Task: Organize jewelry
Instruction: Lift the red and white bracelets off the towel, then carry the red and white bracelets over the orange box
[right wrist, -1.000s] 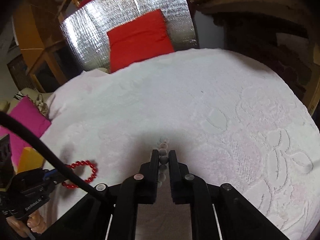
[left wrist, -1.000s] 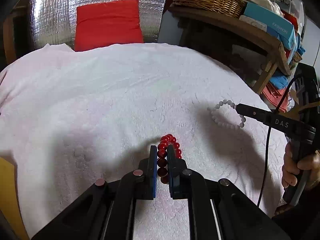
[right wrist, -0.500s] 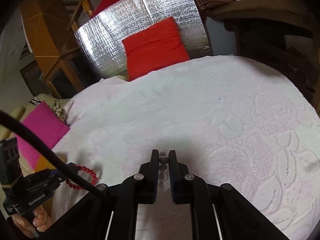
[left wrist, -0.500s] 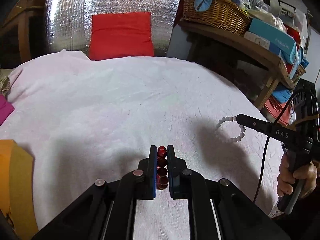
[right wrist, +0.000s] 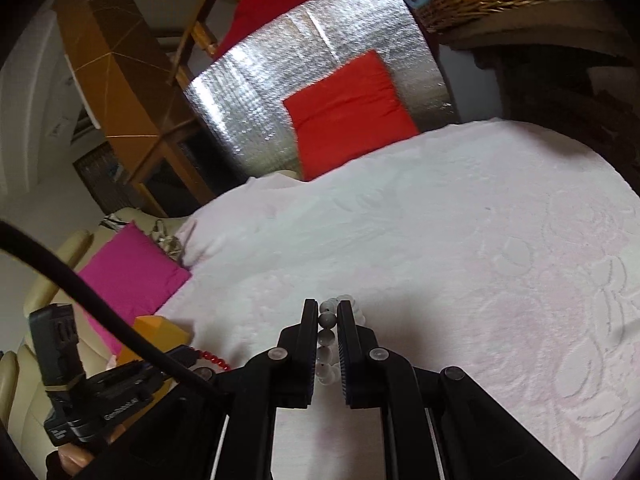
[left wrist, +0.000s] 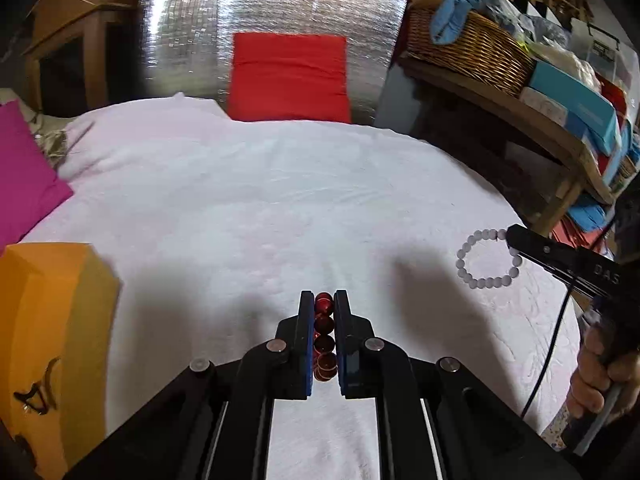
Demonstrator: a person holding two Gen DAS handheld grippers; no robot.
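My left gripper is shut on a red bead bracelet, whose beads line up between the blue pads and hang above the white cloth. A short run of the red bracelet shows in the right wrist view at the lower left, by the left gripper. My right gripper is shut on a white bead bracelet. From the left wrist view the white bracelet dangles as a full loop from the right gripper, above the cloth at the right.
A white embossed cloth covers the table. An orange box stands at the near left, a magenta cushion behind it. A red cushion leans on silver foil at the back. A wicker basket and boxes fill the right shelf.
Both grippers have risen with their bracelets, lifting them clear of the cloth. The views tilted up, and the orange box and magenta cushion came into sight at the left.
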